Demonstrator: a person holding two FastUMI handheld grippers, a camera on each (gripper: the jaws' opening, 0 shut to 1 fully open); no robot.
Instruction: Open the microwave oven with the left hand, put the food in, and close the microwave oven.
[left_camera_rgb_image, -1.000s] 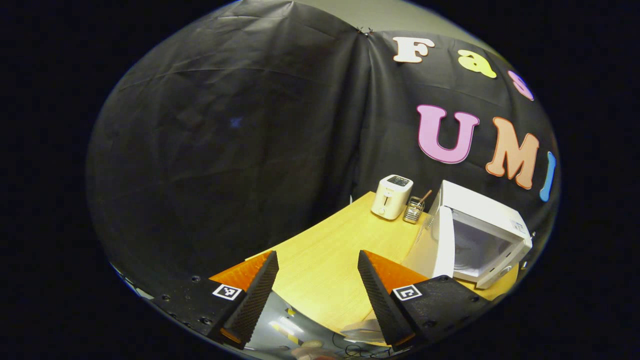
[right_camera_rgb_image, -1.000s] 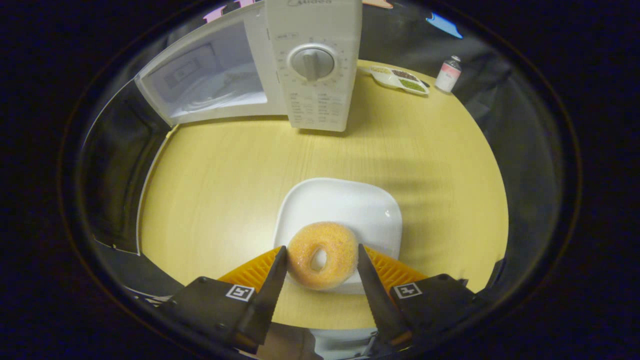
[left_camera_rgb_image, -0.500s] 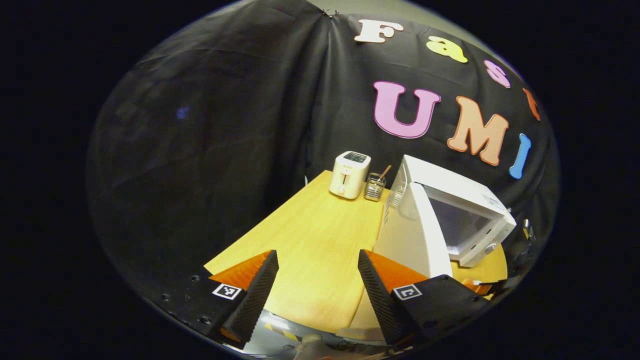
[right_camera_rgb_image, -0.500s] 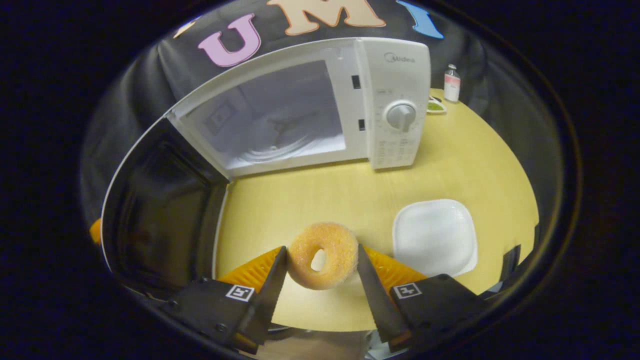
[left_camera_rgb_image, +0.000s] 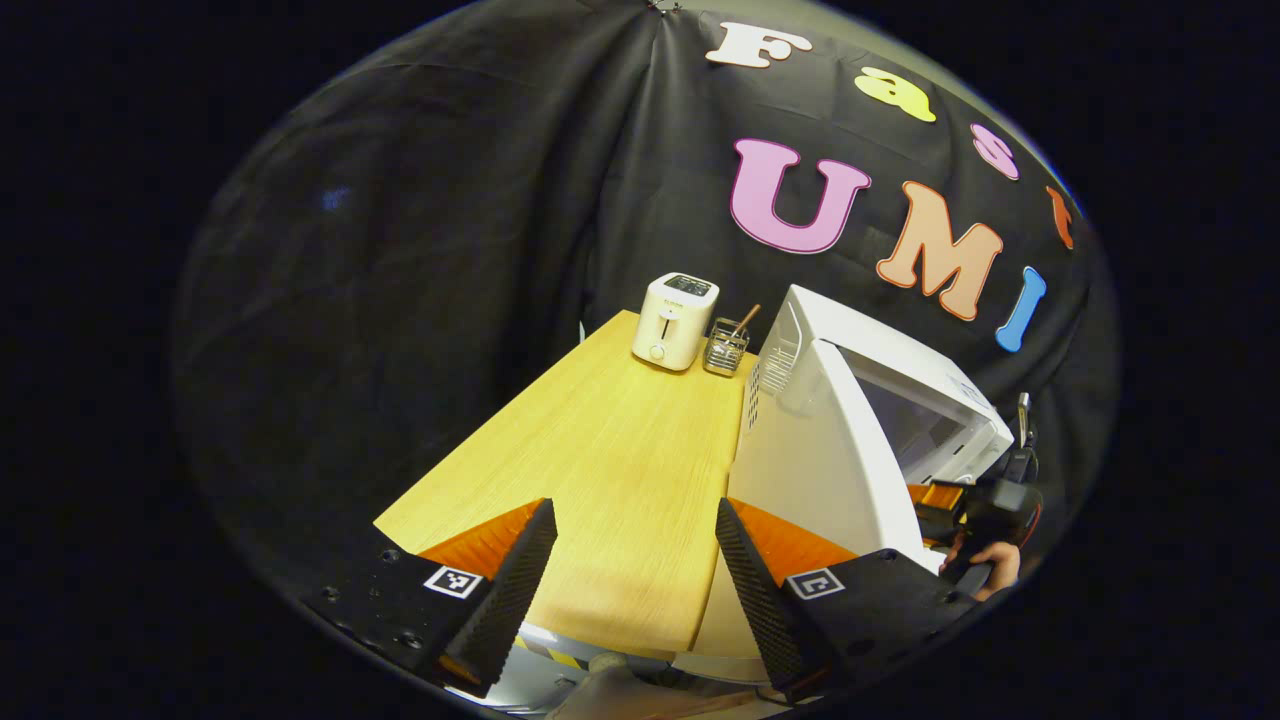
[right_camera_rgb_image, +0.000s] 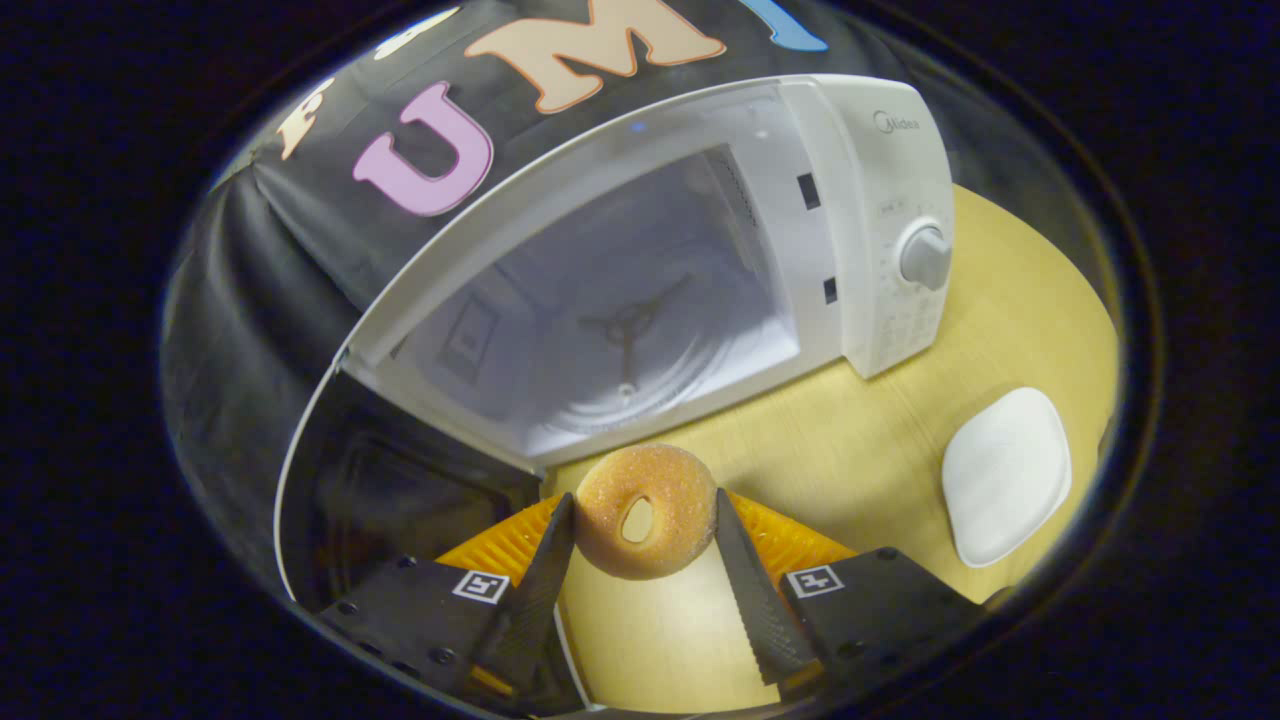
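Before the microwave (right_camera_rgb_image: 640, 270), whose door (right_camera_rgb_image: 400, 500) already stood open, the right gripper (right_camera_rgb_image: 640, 545) clamped the doughnut (right_camera_rgb_image: 645, 512) just short of the cavity — not yet inside. Left of the microwave, the left gripper (left_camera_rgb_image: 630, 560) hung spread and empty over the table (left_camera_rgb_image: 610, 470); placing and shutting the door remained.

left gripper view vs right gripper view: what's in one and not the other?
Left gripper view alone: a toaster and a utensil holder at the table's far end, and the left gripper, open over bare table.

Right gripper view alone: the doughnut clamped in the right gripper, the microwave cavity with its turntable, the dial, and the empty white plate.

Both: the microwave with its door open, and the wooden table.
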